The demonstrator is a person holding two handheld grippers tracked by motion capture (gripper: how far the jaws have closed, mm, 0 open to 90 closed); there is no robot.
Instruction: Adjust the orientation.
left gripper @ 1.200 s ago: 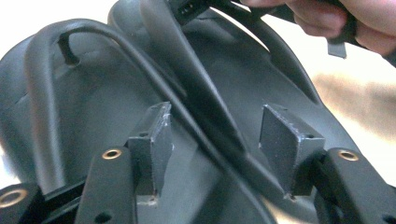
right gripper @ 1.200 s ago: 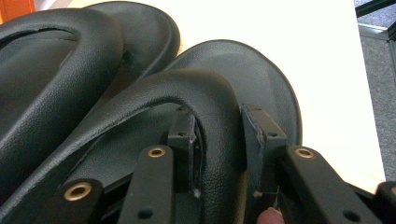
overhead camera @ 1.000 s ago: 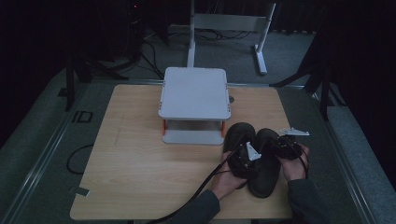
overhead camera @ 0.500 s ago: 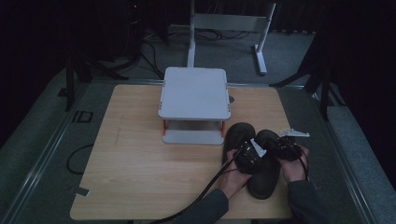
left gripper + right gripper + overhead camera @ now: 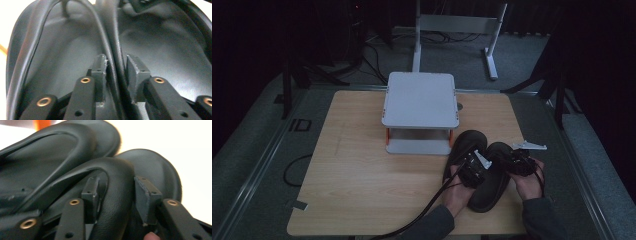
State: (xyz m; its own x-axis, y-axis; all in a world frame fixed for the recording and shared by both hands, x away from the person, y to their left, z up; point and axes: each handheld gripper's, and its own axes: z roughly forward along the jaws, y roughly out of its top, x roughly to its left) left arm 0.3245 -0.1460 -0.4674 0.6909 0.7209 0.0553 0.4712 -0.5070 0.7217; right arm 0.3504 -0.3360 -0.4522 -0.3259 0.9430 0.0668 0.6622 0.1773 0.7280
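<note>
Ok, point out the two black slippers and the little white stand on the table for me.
left slipper (image 5: 464,142), high view, on its toe end.
right slipper (image 5: 488,192), high view, on its insole near the heel.
white stand (image 5: 420,100), high view, on the middle of its top shelf.

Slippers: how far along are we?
Done: both black slippers lie side by side on the table. In hand: left gripper has just been closing on their adjoining inner edges; right gripper, jaws just opening, straddles a strap. Left: lifting them, probably to the white rack.
</note>
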